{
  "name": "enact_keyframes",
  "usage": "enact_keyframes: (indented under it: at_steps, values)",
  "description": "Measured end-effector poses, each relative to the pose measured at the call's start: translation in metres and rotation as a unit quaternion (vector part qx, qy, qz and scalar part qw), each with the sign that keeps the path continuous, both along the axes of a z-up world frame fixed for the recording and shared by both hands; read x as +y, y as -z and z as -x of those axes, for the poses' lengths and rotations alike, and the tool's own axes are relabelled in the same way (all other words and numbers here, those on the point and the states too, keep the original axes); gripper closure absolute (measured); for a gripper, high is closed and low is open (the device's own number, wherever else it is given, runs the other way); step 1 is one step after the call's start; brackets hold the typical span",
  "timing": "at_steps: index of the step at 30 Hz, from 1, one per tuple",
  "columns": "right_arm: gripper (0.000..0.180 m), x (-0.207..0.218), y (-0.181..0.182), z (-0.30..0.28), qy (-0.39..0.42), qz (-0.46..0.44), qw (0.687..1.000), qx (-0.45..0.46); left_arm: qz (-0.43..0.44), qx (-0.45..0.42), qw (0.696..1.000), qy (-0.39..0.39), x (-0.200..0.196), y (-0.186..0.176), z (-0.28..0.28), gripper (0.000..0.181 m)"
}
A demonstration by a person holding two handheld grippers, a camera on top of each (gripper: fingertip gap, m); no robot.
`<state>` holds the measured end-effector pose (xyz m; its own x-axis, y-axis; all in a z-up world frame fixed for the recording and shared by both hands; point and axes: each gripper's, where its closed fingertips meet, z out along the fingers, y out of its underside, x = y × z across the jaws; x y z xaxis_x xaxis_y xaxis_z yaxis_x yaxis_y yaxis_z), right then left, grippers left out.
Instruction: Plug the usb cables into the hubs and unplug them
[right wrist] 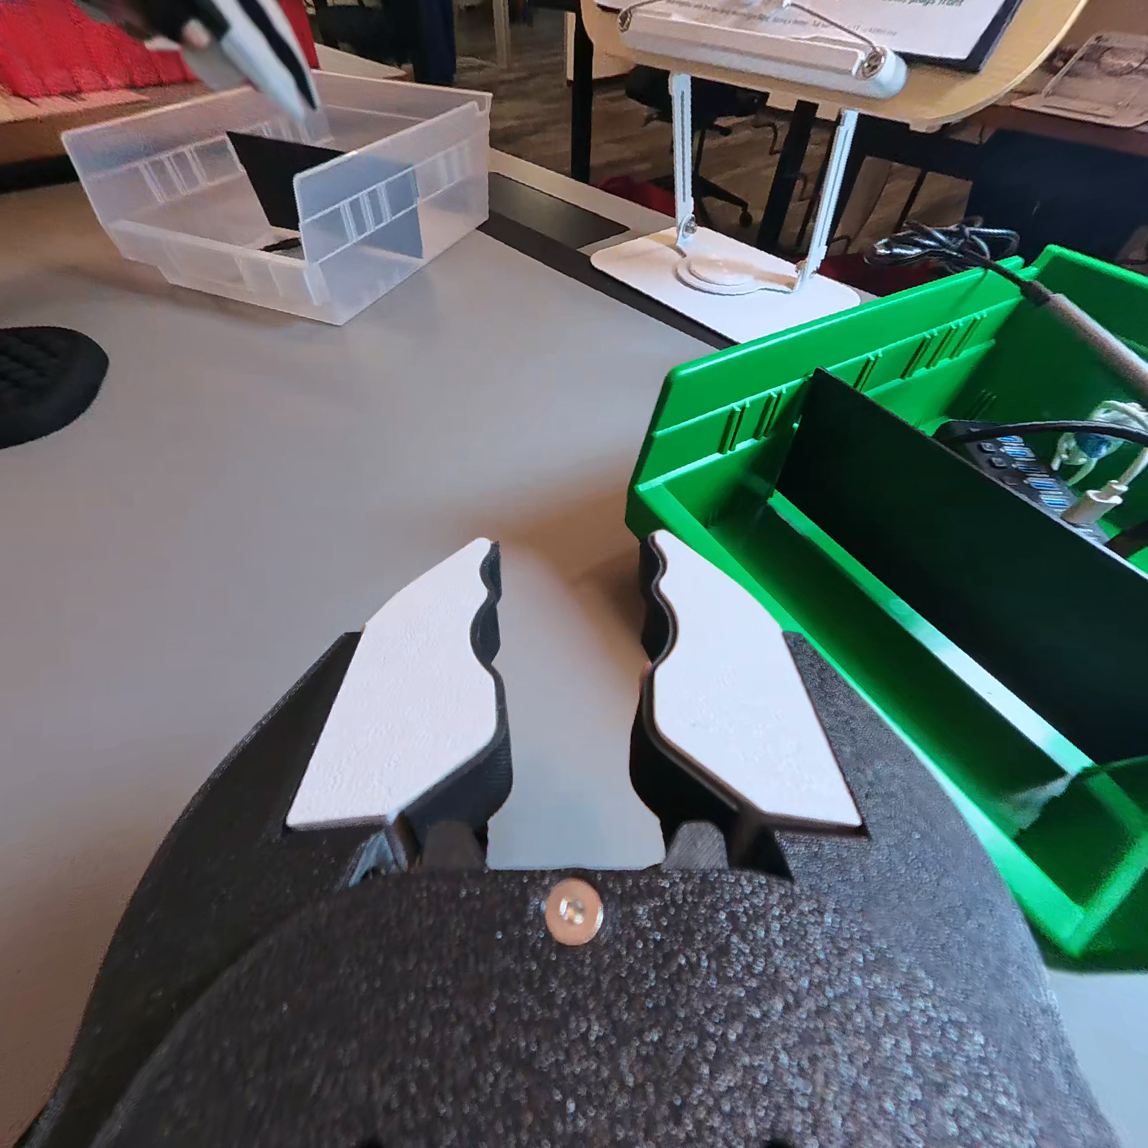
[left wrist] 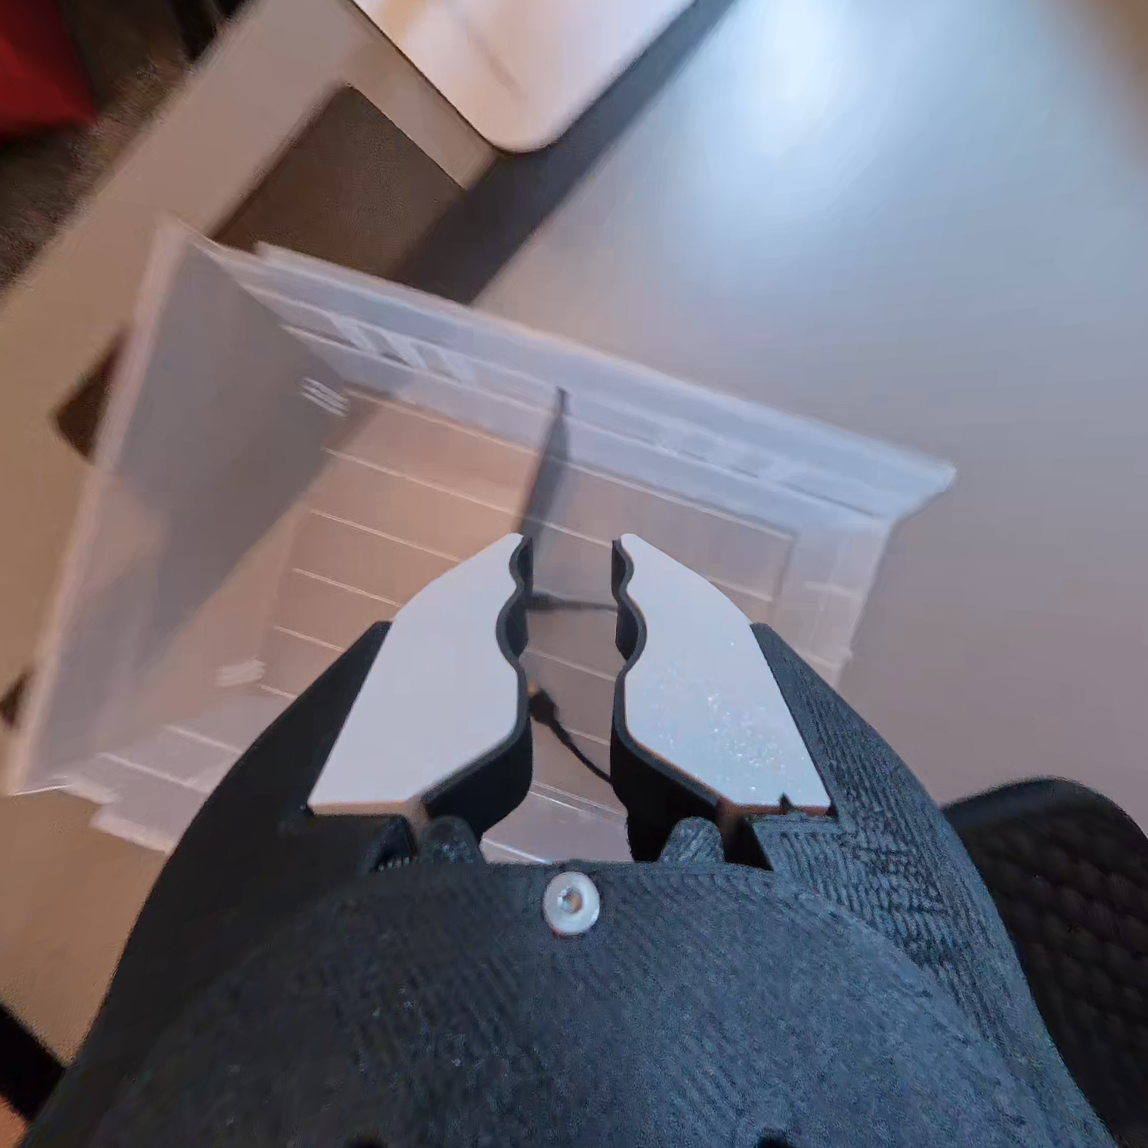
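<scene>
Above the clear plastic bin (left wrist: 621,472) I have the left gripper (left wrist: 571,550) pointing down into it, its fingers parted and nothing between them. Through the gap I can see a thin black cable (left wrist: 568,742) lying on the bin floor, with a small plug end close to the inner edge of one finger; I cannot tell whether it touches. A dark divider (left wrist: 553,460) stands upright across the bin just beyond the fingertips. The picture is smeared, so finer detail is lost.

From the right wrist view, the clear bin (right wrist: 397,248) sits on the grey table (right wrist: 310,466), and the left gripper (right wrist: 282,68) shows over its far side. Well to the right of the clear bin, I hold the right gripper (right wrist: 568,546) low over bare tabletop, fingers spread and empty, one fingertip just beside the near corner of a green bin (right wrist: 776,379). A black divider (right wrist: 932,534) splits the green bin; in the compartment beyond it lies a black USB hub (right wrist: 1025,478) with pale plugs (right wrist: 1096,497) seated in it. A white desk stand (right wrist: 733,273) stands between the two bins, farther back.
</scene>
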<state>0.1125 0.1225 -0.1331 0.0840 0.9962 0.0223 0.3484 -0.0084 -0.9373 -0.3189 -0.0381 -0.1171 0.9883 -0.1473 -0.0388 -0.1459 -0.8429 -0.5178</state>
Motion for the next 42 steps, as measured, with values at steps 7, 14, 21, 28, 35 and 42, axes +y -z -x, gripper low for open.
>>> enact_keyframes:
  at_steps: [7,14,21,28,35,42]
  values:
    - [0.136,-0.007,-0.001,0.012,-0.016,0.006,1.000,0.020,0.138,0.119,0.982,0.047,0.016,0.043,0.086,0.141]
    - [0.136,0.007,-0.006,0.002,0.000,0.040,0.998,0.057,0.230,0.060,0.963,0.129,-0.002,0.093,0.089,0.130]
    - [0.136,0.014,-0.008,0.007,0.004,0.048,0.997,0.066,0.243,-0.008,0.960,0.138,-0.007,0.106,0.087,0.139]
    - [0.136,0.016,-0.005,0.011,0.010,0.044,0.997,0.062,0.247,0.066,0.946,0.201,0.005,0.114,0.087,0.178]
    - [0.137,0.017,-0.008,0.007,0.015,0.030,0.997,0.069,0.103,0.198,0.952,0.208,0.036,0.048,0.089,0.180]
    - [0.137,0.016,-0.013,0.004,0.019,0.009,0.997,0.080,0.096,0.075,0.986,0.114,-0.003,0.026,-0.012,0.151]
